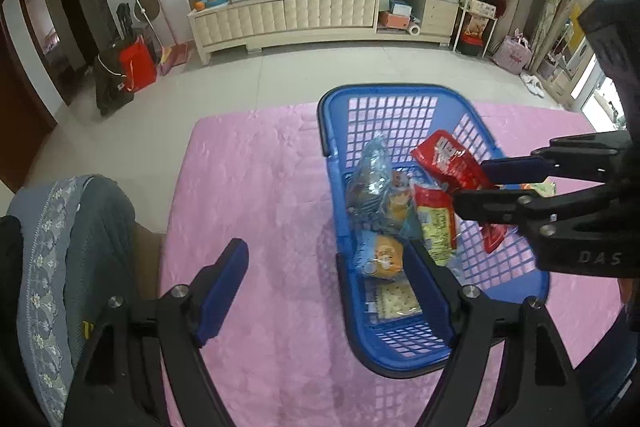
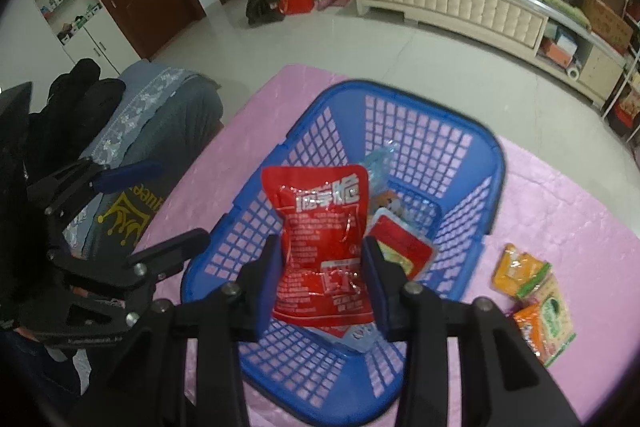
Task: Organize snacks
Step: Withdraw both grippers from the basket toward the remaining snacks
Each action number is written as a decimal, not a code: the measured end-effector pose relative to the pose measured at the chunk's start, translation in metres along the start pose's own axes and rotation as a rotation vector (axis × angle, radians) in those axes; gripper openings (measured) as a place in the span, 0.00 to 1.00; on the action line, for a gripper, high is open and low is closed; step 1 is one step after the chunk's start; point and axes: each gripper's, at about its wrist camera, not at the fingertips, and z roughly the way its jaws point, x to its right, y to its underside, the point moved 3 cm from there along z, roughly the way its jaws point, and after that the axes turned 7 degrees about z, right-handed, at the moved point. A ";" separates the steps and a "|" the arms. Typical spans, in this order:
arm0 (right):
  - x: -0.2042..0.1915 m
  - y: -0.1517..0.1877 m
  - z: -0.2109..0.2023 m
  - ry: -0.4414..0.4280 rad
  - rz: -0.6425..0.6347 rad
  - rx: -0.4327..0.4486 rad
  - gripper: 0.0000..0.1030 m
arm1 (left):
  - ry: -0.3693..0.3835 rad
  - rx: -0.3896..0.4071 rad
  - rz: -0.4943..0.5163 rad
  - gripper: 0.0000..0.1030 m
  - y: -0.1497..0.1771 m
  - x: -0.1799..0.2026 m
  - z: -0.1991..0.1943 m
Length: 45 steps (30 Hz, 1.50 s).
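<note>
A blue plastic basket point(image 1: 404, 95) point(image 2: 472, 143) stands on the pink tablecloth and holds several snack packets. My right gripper point(image 2: 322, 267) is shut on a red snack packet point(image 2: 320, 239) and holds it over the basket; it also shows in the left wrist view point(image 1: 474, 183) with the red packet point(image 1: 444, 159). My left gripper point(image 1: 332, 269) is open and empty, its right finger over the basket's near end, its left finger over the cloth. In the basket lie a clear blue bag point(image 1: 374, 183), a yellow-red packet point(image 1: 434, 223), an orange packet point(image 1: 384, 255) and a cracker packet point(image 1: 394, 301).
Orange and green snack packets point(image 2: 532, 295) lie on the pink tablecloth point(image 1: 260, 187) right of the basket. A grey-blue cushioned seat point(image 1: 68, 239) is at the table's left edge. A cream TV cabinet point(image 1: 320, 11) stands across the tiled floor.
</note>
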 end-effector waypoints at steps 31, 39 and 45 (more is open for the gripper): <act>0.046 0.036 -0.058 0.061 0.038 0.037 0.77 | 0.051 0.046 0.027 0.79 -0.001 0.049 -0.037; 0.100 0.067 -0.111 0.098 0.130 0.098 0.77 | 0.071 0.084 0.117 0.80 -0.020 0.112 -0.056; 0.136 0.093 -0.132 0.130 0.178 0.108 0.77 | 0.120 0.097 0.192 0.80 -0.031 0.174 -0.053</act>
